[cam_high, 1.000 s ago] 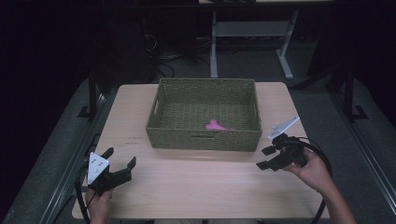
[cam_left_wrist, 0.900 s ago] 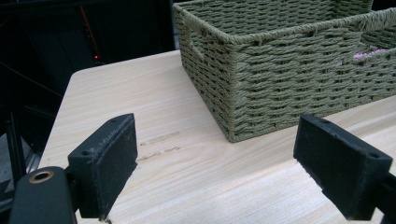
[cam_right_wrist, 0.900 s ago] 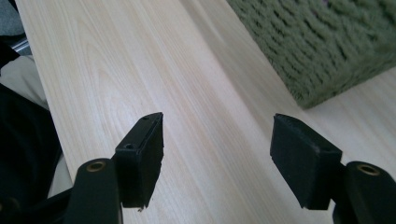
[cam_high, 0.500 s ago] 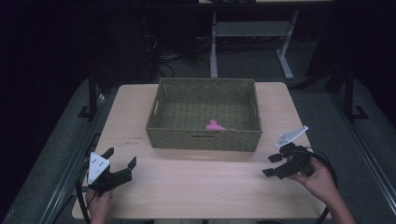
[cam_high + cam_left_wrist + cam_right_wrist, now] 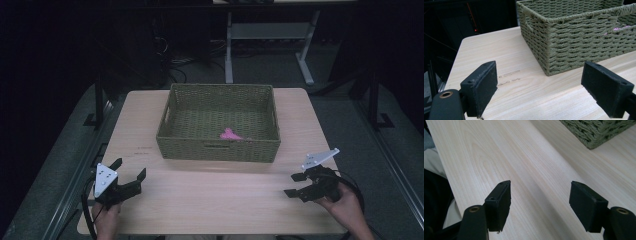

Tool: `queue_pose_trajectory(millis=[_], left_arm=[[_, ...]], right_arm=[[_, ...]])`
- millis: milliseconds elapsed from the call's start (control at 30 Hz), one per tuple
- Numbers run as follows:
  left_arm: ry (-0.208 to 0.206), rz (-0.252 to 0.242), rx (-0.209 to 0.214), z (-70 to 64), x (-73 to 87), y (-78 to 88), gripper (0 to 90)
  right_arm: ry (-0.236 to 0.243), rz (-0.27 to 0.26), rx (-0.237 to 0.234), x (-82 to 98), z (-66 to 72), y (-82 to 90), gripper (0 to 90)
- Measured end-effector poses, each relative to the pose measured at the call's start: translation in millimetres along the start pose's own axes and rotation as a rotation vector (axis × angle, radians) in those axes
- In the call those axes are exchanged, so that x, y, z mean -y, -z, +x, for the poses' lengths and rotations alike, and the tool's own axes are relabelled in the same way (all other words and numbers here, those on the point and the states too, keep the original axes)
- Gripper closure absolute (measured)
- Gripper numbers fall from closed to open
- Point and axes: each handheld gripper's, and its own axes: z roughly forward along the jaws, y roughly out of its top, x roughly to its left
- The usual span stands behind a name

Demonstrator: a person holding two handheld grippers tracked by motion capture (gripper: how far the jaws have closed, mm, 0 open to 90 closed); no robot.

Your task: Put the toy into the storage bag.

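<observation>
A green woven basket (image 5: 217, 150) stands at the middle back of the pale wooden table (image 5: 210, 200). A small pink thing (image 5: 229, 134) lies inside it near the front wall, and a bit of pink (image 5: 621, 28) peeks over the rim in the left gripper view. My left gripper (image 5: 130, 168) rests open at the table's front left, pointing toward the basket's near corner (image 5: 574, 37), with bare wood between its jaws (image 5: 539, 85). At the front right, my right gripper (image 5: 291, 184) points left across the table, open. Its jaws (image 5: 540, 202) have just been opening a little, with nothing between them.
The basket's corner (image 5: 599, 132) lies up and to the right in the right gripper view. Bare tabletop runs between the two grippers along the front. Dark floor, cables and a white desk frame (image 5: 270, 35) lie beyond the far edge.
The right gripper has moved down and toward the front right of the table, away from the basket. The left gripper has stayed put.
</observation>
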Motion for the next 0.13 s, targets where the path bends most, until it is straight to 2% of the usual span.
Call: queue_pose_trajectory(millis=[133], left_arm=[[-0.006, 0.003, 0.002, -0.1, -0.1, -0.7, 13.0]], right_arm=[[0.003, -0.040, 0.036, 8.6, 9.2, -0.4, 31.2]])
